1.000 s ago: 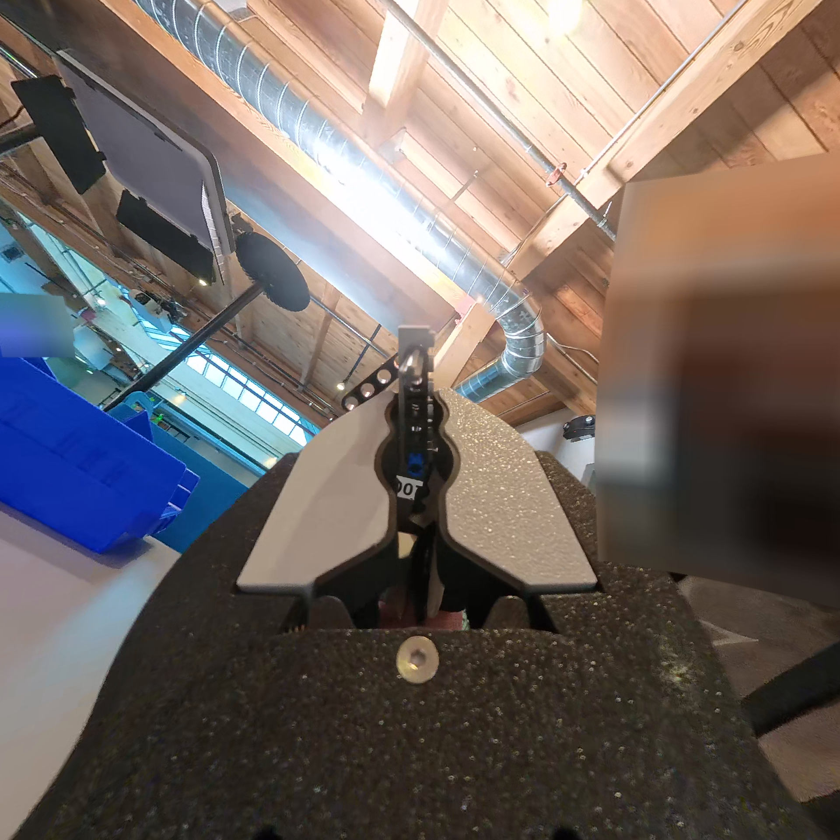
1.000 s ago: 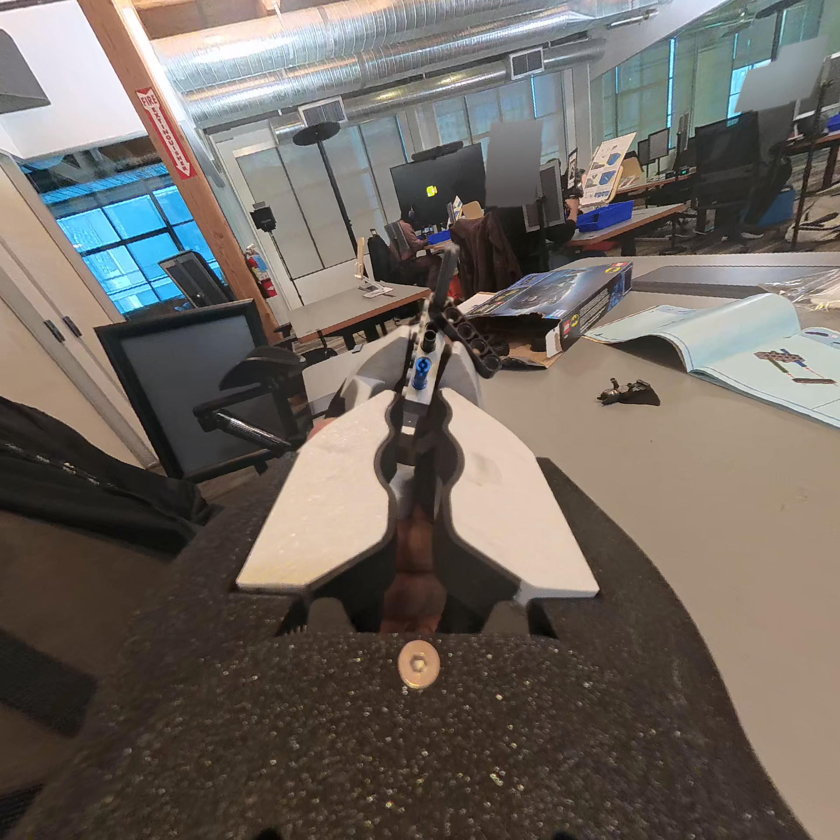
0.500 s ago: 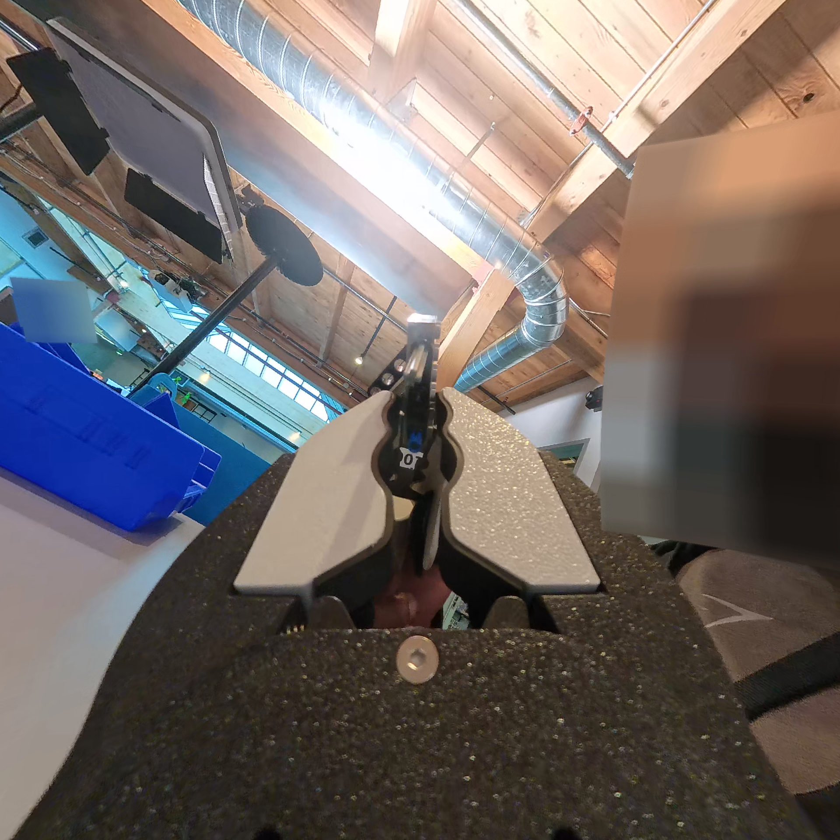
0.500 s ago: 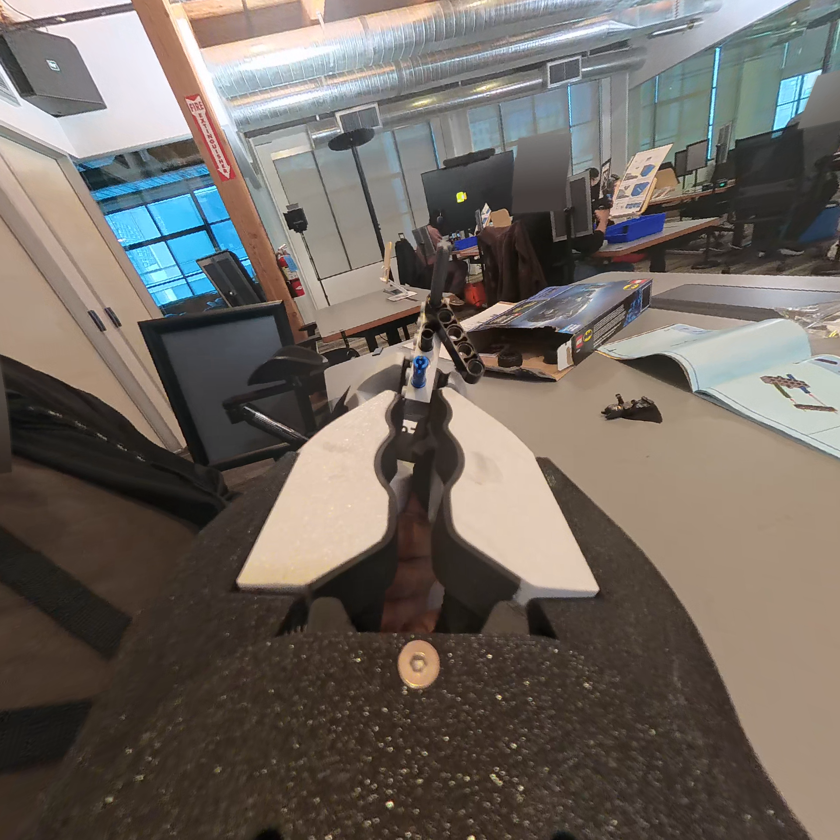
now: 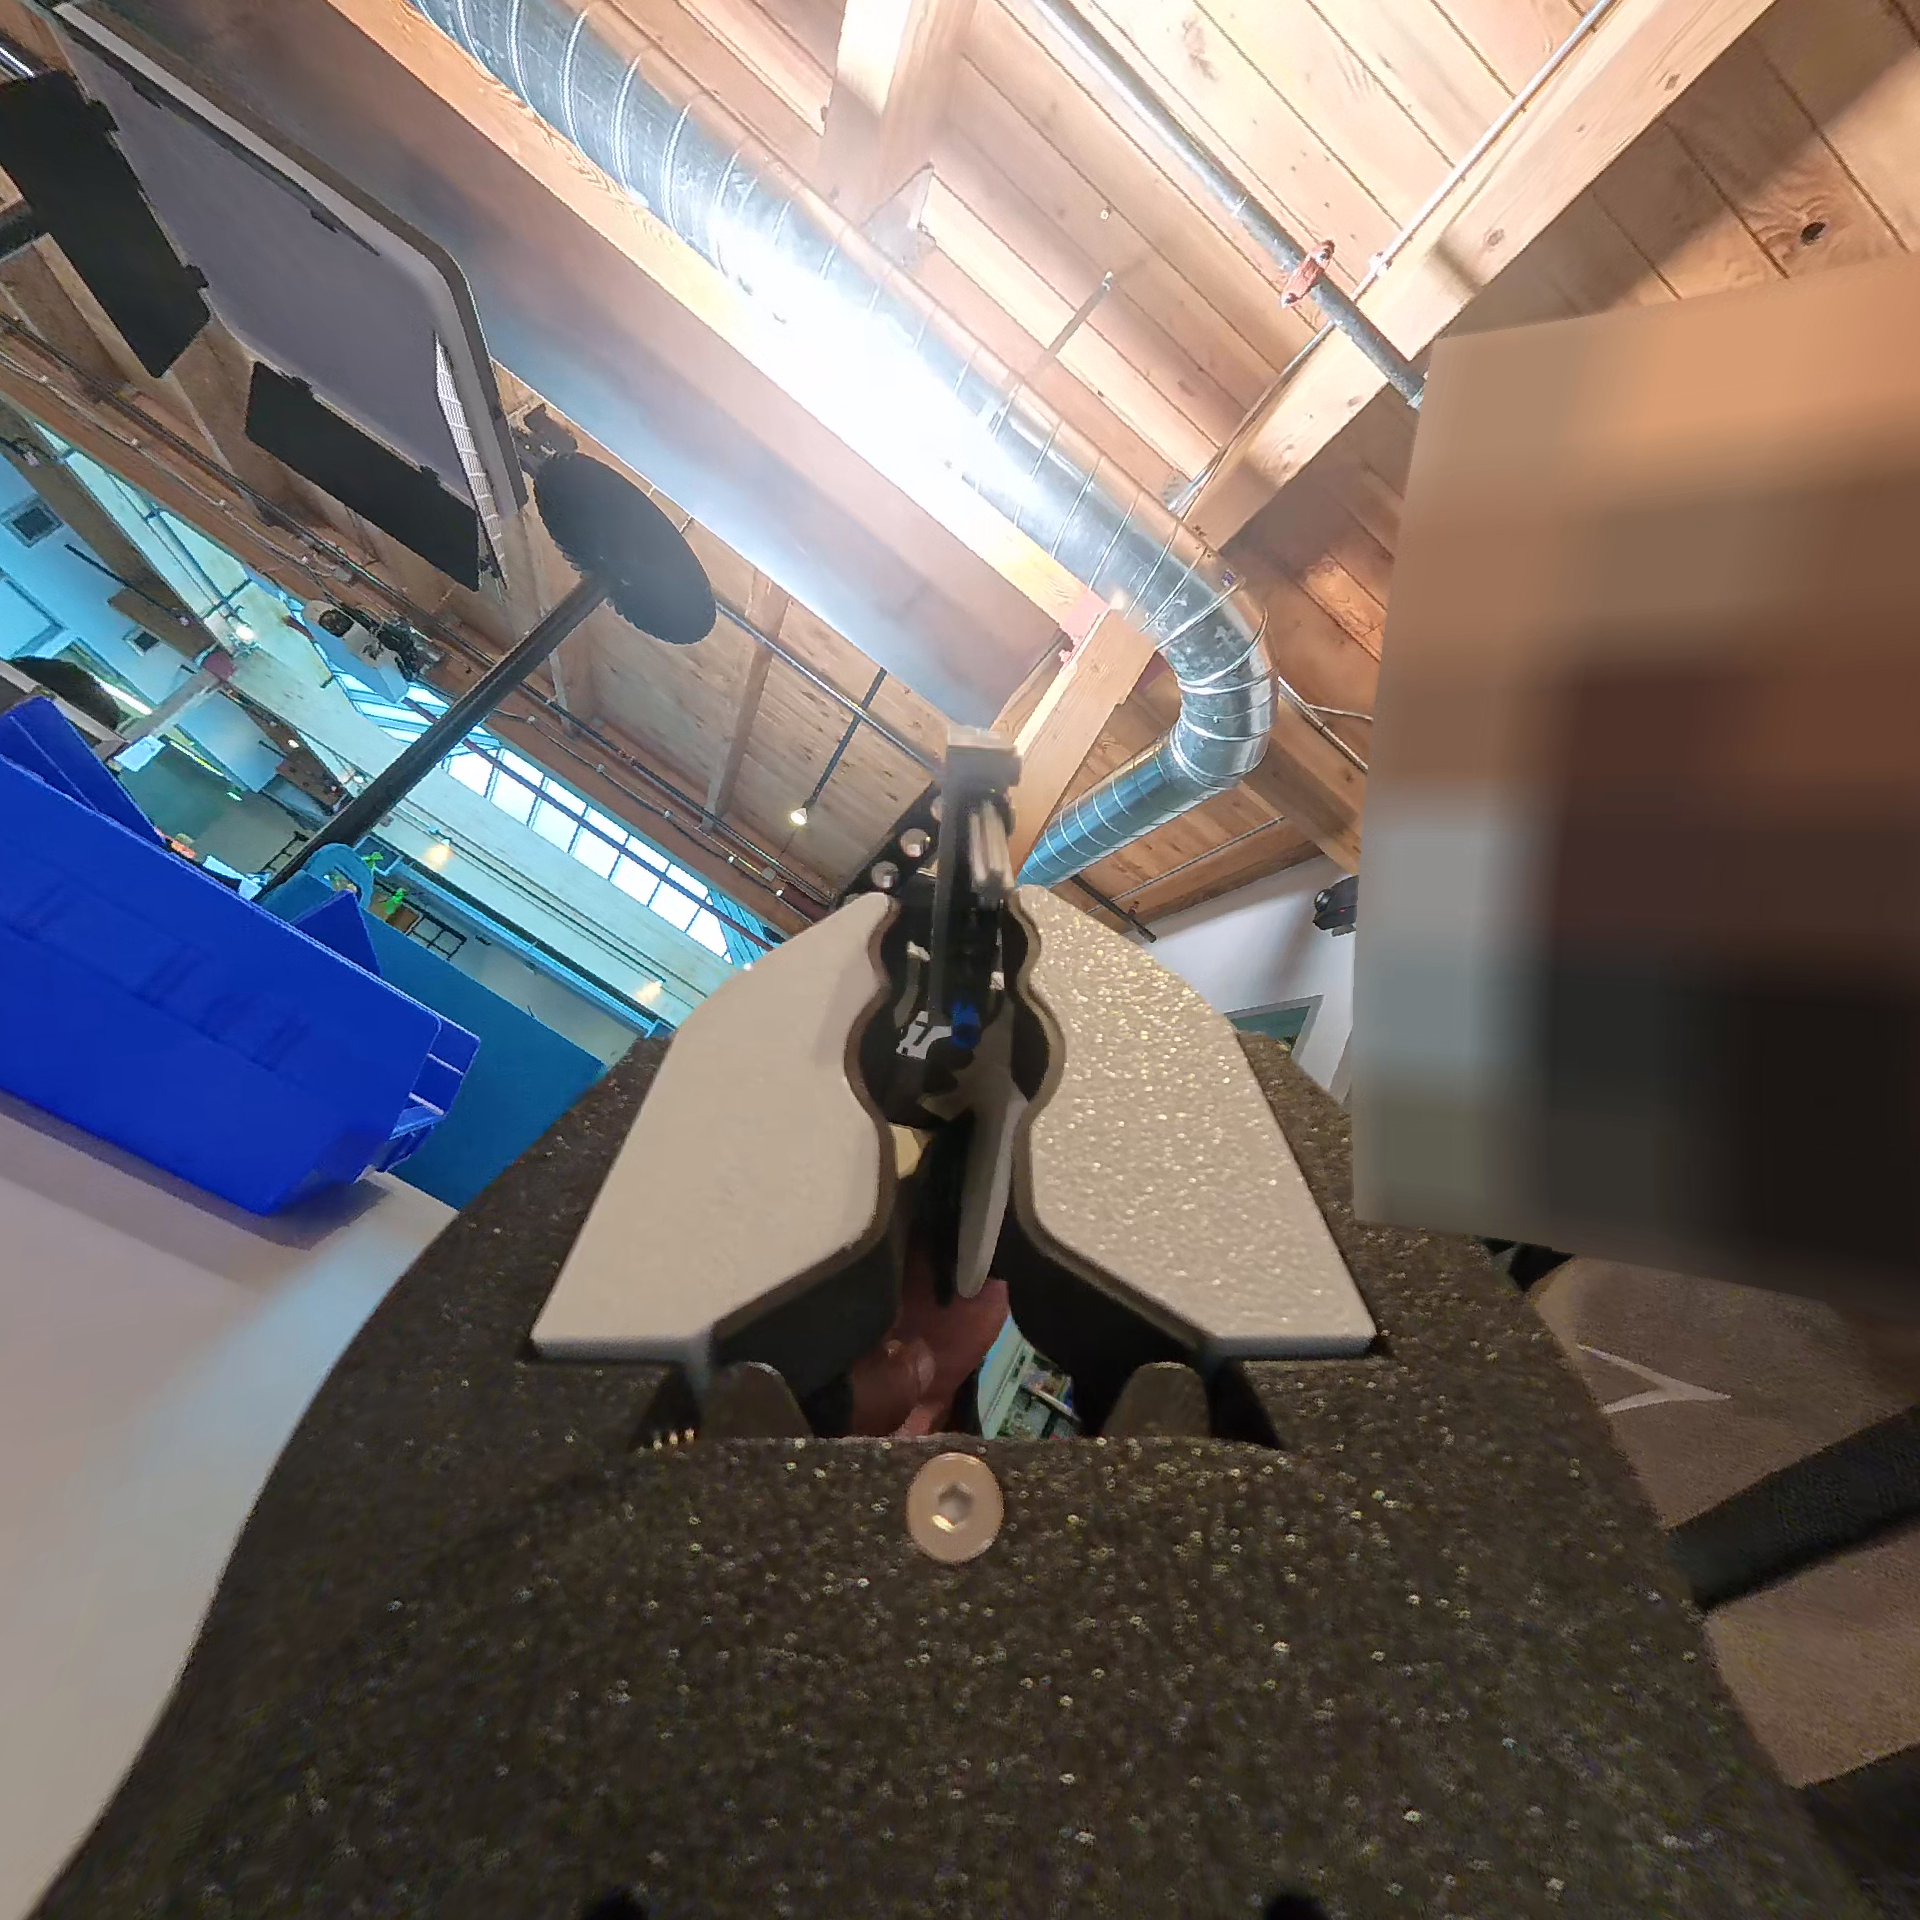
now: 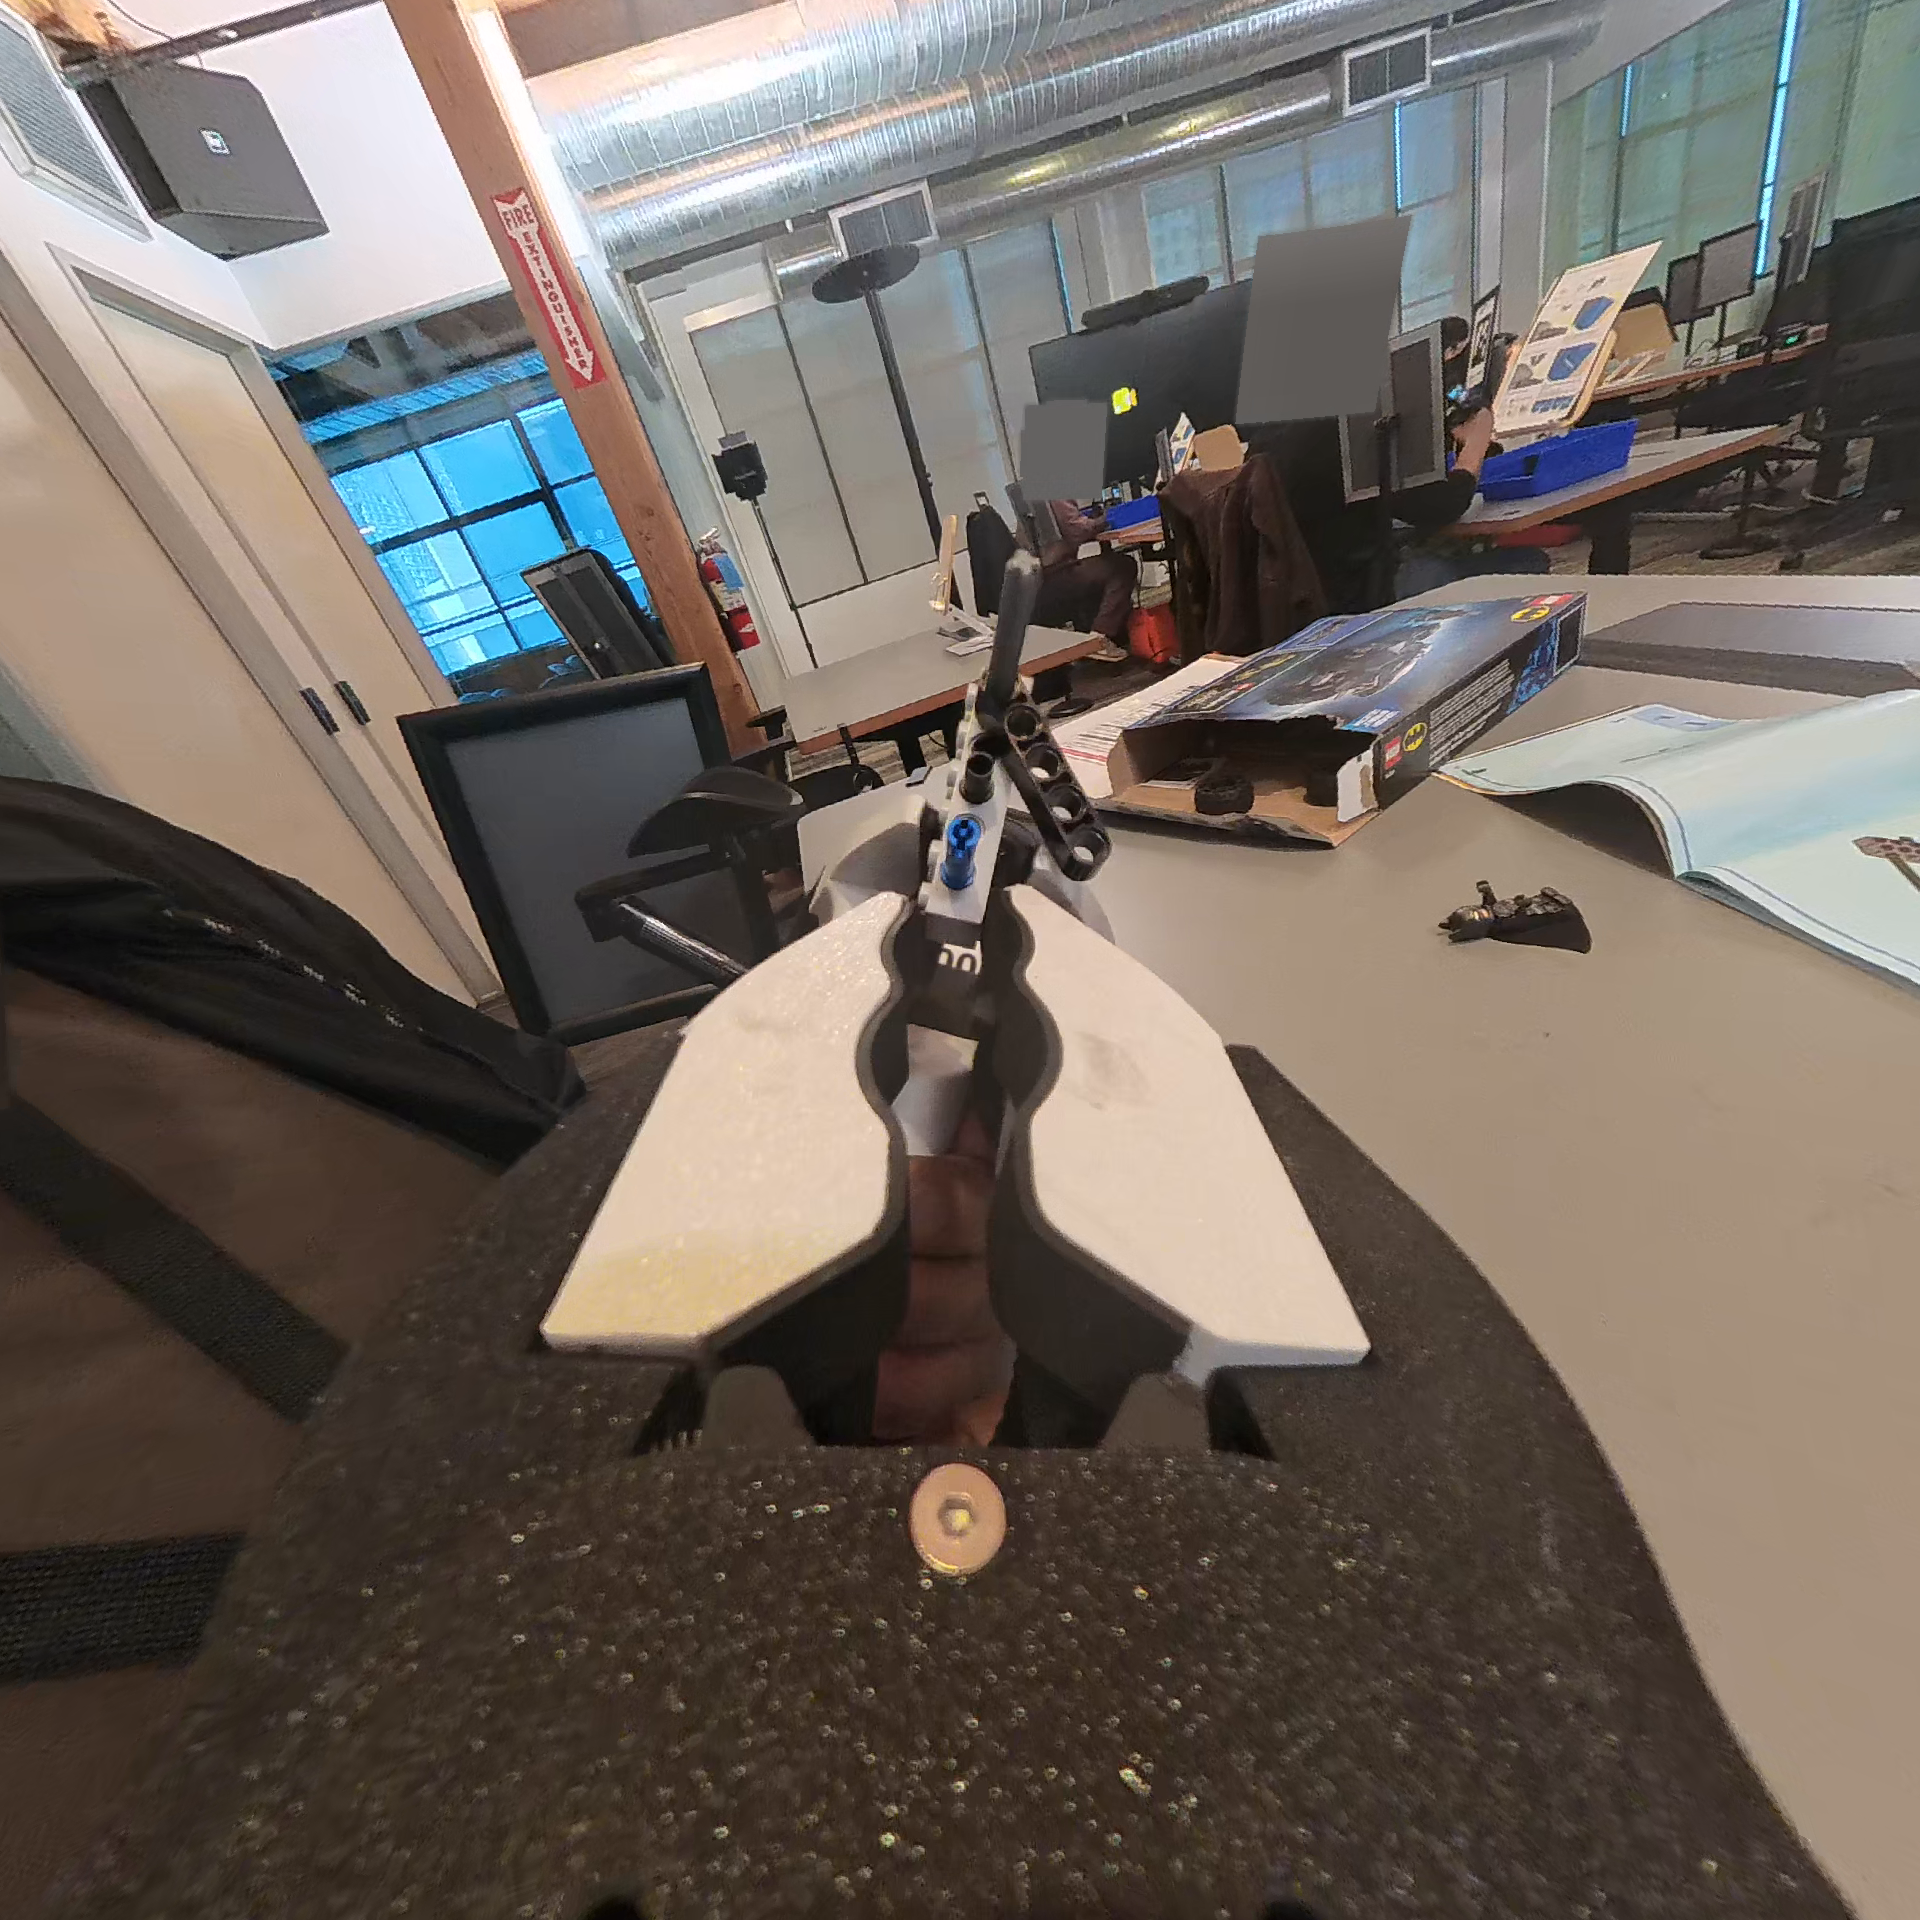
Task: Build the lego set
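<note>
Brick assembly (image 6: 977, 831) — clamped in right hand-held gripper (image 6: 961, 940), raised above table (image 6: 1455, 1143).

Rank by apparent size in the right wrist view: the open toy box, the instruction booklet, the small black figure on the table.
1. Instruction booklet and open toy box: look alike; the booklet is cut off by the frame edge, so unranked.
2. Small black figure: clearly smallest.

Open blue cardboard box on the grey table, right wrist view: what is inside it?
Through the torn open end of the blue cardboard box, a black toy tyre and another small dark piece show. Anything deeper is covered by the box walls.
</note>
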The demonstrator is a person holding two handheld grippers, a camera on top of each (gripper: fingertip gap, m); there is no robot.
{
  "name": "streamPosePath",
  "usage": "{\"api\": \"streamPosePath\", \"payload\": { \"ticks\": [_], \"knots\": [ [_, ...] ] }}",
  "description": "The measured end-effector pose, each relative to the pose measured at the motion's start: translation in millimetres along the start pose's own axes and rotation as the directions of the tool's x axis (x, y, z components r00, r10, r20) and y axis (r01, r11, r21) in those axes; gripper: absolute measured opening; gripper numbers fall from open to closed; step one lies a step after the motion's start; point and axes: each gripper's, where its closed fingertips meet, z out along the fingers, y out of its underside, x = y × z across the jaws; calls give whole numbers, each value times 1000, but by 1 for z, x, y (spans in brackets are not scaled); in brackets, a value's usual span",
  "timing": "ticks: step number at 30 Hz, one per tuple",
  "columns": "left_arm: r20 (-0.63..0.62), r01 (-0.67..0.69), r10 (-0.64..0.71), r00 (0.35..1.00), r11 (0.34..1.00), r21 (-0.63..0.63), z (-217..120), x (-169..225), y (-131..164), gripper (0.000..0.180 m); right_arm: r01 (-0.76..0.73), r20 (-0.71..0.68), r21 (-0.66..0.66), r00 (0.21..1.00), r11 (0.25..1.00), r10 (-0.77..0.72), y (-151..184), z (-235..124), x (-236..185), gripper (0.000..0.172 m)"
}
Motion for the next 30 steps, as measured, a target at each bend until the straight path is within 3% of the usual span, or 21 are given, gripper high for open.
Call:
{"api": "streamPosePath", "payload": {
  "ticks": [10,30],
  "knots": [
    [-16,66,-66,998,998,12,-2,-2,-2,13,-58,15,2,998,998,58,1,1,5,12],
    [-56,182,-179,982,982,58,-6,-5,-10,12,-20,-32,35,999,999,21,-1,-5,12,14]
  ]
}}
